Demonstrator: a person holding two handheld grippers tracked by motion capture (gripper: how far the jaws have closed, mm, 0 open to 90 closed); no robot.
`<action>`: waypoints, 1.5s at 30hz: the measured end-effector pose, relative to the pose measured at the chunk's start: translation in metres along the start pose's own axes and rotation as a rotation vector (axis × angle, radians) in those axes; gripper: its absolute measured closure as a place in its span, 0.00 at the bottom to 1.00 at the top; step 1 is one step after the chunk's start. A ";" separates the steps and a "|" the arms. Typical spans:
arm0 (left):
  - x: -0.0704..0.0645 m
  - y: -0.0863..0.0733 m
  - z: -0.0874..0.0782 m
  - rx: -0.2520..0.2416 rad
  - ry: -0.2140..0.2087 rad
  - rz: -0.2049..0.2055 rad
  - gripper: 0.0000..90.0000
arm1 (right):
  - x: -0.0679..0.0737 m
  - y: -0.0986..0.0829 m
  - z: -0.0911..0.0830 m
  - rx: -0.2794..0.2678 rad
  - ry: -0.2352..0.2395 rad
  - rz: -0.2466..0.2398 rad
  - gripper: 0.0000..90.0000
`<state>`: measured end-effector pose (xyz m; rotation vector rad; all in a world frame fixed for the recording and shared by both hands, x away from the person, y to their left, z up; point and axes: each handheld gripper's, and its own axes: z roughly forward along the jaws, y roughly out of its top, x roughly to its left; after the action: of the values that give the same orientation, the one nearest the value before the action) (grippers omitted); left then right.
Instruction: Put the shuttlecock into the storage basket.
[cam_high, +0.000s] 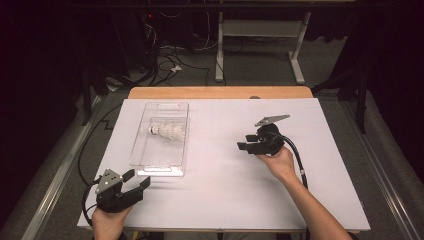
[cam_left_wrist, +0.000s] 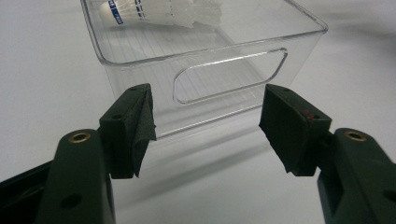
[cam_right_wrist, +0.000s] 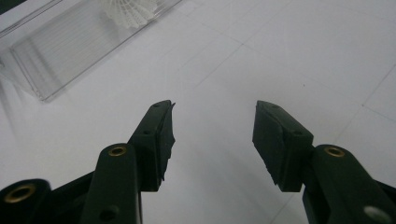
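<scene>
The left gripper (cam_high: 136, 181) rests low on the white table (cam_high: 225, 175), at the near corner, and its jaws stand wide apart with nothing between them. Just ahead of these jaws is the short end wall of a clear plastic bin (cam_high: 161, 165), the wall with the oblong handle slot; in the left gripper view this bin (cam_left_wrist: 210, 79) is close in front of the pads but not touching them. Inside the bin, toward its far half from this gripper, lies a white shuttlecock (cam_high: 167, 131) on its side. In the left gripper view the shuttlecock (cam_left_wrist: 159, 11) has its cork end with blue marks to the left.

The right gripper (cam_high: 246, 146) is held above the table, well apart from the bin, with its jaws pointing toward it. Its jaws are also spread open and hold nothing. In the right gripper view the bin (cam_right_wrist: 70, 51) is far ahead and to the left of the jaws, with the feathers of the shuttlecock (cam_right_wrist: 128, 10) at the top edge.
</scene>
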<state>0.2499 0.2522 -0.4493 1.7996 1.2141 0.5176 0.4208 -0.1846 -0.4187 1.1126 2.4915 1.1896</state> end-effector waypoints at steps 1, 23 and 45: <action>0.000 0.000 0.000 0.000 0.000 0.000 0.40 | -0.001 -0.001 -0.001 -0.001 -0.002 -0.003 0.54; 0.000 0.000 0.000 0.002 0.002 0.001 0.40 | -0.008 -0.017 -0.018 -0.008 -0.034 0.015 0.54; 0.000 0.000 0.000 0.002 0.004 -0.002 0.40 | -0.011 -0.032 -0.033 -0.008 -0.058 0.023 0.54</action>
<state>0.2500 0.2518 -0.4495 1.7997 1.2194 0.5196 0.3963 -0.2248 -0.4211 1.1599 2.4355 1.1557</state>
